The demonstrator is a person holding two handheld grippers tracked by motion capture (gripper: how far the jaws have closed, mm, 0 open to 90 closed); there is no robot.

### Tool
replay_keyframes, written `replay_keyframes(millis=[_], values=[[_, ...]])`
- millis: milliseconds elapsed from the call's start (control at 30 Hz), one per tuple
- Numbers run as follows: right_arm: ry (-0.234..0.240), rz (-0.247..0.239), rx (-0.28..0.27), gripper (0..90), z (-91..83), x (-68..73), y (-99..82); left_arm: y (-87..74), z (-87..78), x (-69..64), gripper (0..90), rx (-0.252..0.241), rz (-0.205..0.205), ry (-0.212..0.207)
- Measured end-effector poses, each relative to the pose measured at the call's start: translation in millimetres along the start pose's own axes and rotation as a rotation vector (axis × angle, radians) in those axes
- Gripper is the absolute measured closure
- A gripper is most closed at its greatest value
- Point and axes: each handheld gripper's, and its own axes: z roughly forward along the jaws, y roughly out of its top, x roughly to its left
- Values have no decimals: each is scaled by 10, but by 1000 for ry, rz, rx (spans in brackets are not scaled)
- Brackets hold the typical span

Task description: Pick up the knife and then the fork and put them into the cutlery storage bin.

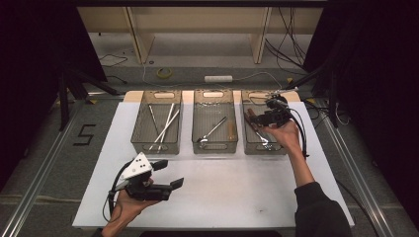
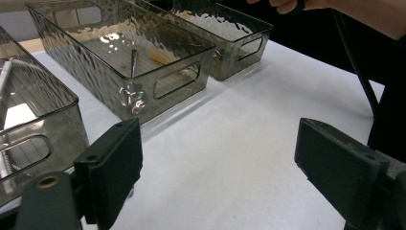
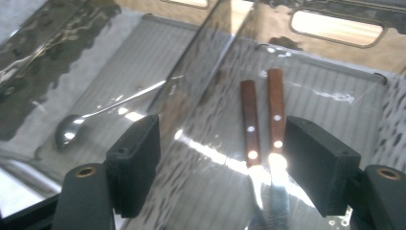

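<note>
- In the high view, three smoky clear bins are standing in a row at the far side of the white counter (image 1: 257, 187). The right claw (image 1: 253, 116) is hovering over the right bin (image 1: 252, 143), with the wooden-handled knives (image 1: 261, 137) lying on that bin's floor just below and in front of it.
- The right hand (image 1: 284, 132) is reaching forward from a dark sleeve, palm turned inward, carrying the claw tilted down toward the bin.
- The left claw (image 1: 170, 174) is resting low near the counter's near edge, well apart from the bins, jaws spread and holding nothing; the left hand (image 1: 129, 200) is cradling it from beneath.
- In the left gripper view, the left claw (image 2: 218, 167) is standing wide, released, with bare counter between its jaws; the middle bin (image 2: 143, 91) is sitting ahead of it.
- In the right gripper view, the right claw (image 3: 222, 165) is gaping open and empty. The two knives (image 3: 262, 120) are lying side by side on the bin floor, between the jaws and nearer the right-hand one, beneath them and not gripped. A spoon (image 3: 95, 120) is lying in the neighbouring bin, beyond the clear wall.
</note>
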Motion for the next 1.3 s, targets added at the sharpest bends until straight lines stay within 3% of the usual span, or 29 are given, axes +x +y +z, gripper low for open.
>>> replay_keyframes(millis=[233, 567, 800, 1067, 1300], values=[[38, -53, -37, 293, -143, 180, -167, -3, 7, -2, 161, 4, -2, 0], [72, -81, -100, 290, -318, 355, -462, -6, 5, -2, 161, 5, -4, 3], [104, -116, -120, 284, -401, 470, -585, -3, 9, -3, 162, 6, -5, 5], [176, -106, -177, 278, -494, 572, -724, 0, 11, -2, 161, 7, -4, 9], [201, -147, -179, 278, -500, 688, -910, 2, 8, -3, 161, 7, -2, 12]])
